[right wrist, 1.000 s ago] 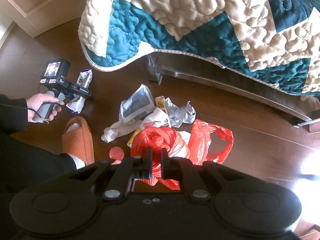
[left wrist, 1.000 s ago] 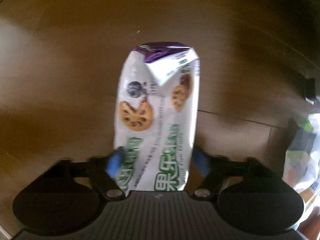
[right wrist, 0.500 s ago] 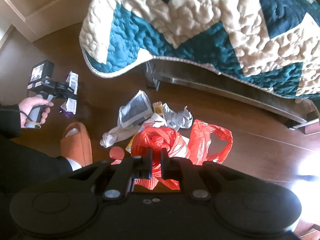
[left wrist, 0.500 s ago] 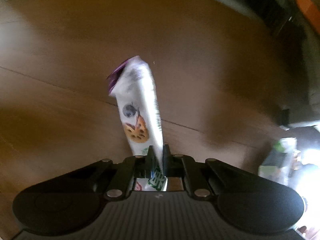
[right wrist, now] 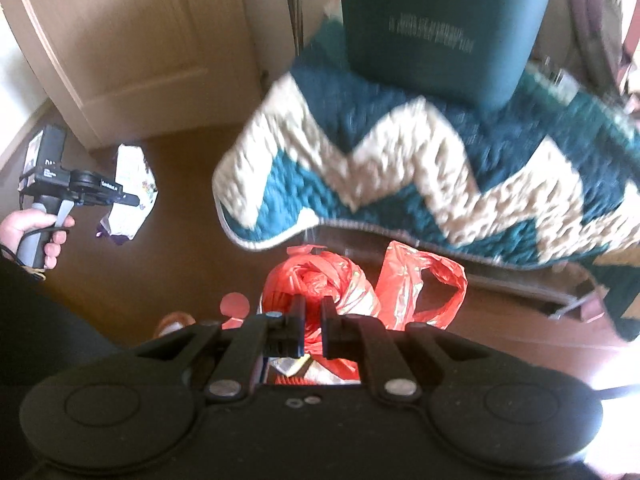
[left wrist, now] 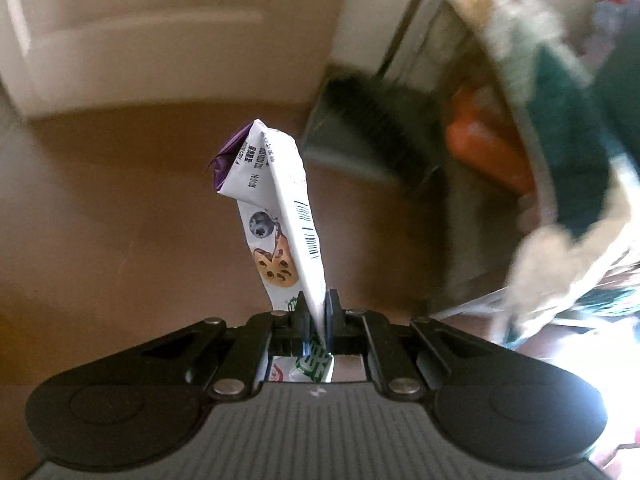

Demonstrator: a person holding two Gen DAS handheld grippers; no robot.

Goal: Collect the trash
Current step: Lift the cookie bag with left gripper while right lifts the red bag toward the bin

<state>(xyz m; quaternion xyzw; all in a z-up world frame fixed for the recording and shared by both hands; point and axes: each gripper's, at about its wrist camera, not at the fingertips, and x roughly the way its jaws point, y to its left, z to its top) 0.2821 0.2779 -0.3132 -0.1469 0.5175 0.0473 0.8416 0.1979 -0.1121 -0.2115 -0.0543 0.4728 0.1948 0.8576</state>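
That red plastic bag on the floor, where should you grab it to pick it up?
Probably the free loop handle of the red plastic bag, coming from above. It stands up off the floor and is thin enough for a gripper to pinch, while the bunched middle is bulky. The right gripper is already shut on that bunched part; the left gripper holds a snack wrapper.

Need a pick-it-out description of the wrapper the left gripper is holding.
Start at the cream door in the right wrist view; below it, a hand holds the left gripper above the brown floor. Pinched in its shut jaws is the snack wrapper. Unlike the red plastic bag nearby, it is white, with cookie pictures, a barcode and a purple end.
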